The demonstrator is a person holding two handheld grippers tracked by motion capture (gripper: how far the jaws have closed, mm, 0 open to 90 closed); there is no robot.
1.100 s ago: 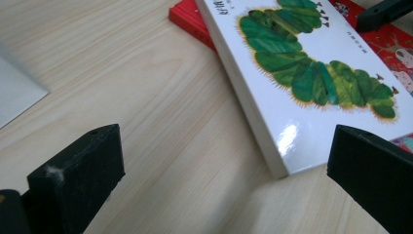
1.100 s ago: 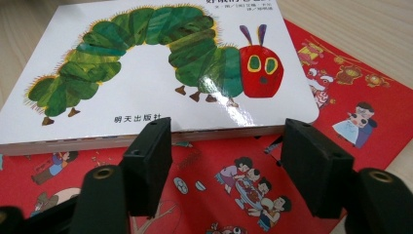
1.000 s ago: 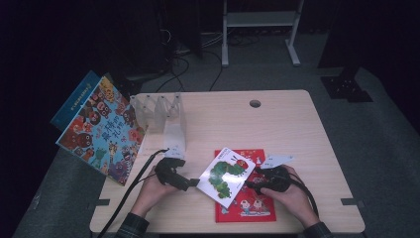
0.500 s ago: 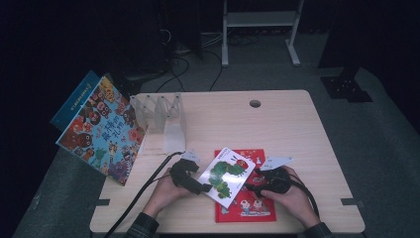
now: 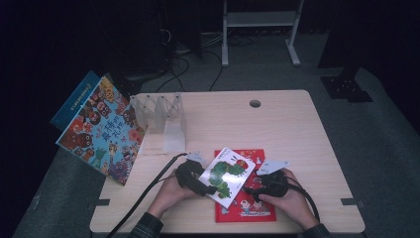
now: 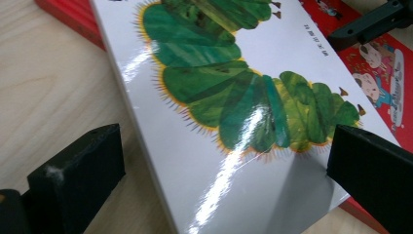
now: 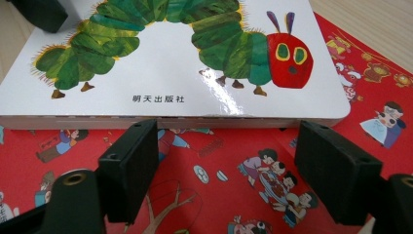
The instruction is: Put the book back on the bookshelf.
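Caterpillar book [image 5: 227,176] at lower centre of high view, laid on red book [image 5: 246,206], not yet gripped. Left gripper [image 6: 214,161] jaws wide astride its corner; right gripper [image 7: 243,170] jaws wide at its edge. Lift judged left.

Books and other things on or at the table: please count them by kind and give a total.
Books: 3 (caterpillar book, red book, monster book)
Clear book rack: 1
Grippers: 2 (left gripper, right gripper)
Total: 6

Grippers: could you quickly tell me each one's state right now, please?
Left gripper: open, jaws straddling the caterpillar book.
Right gripper: open, holding nothing.
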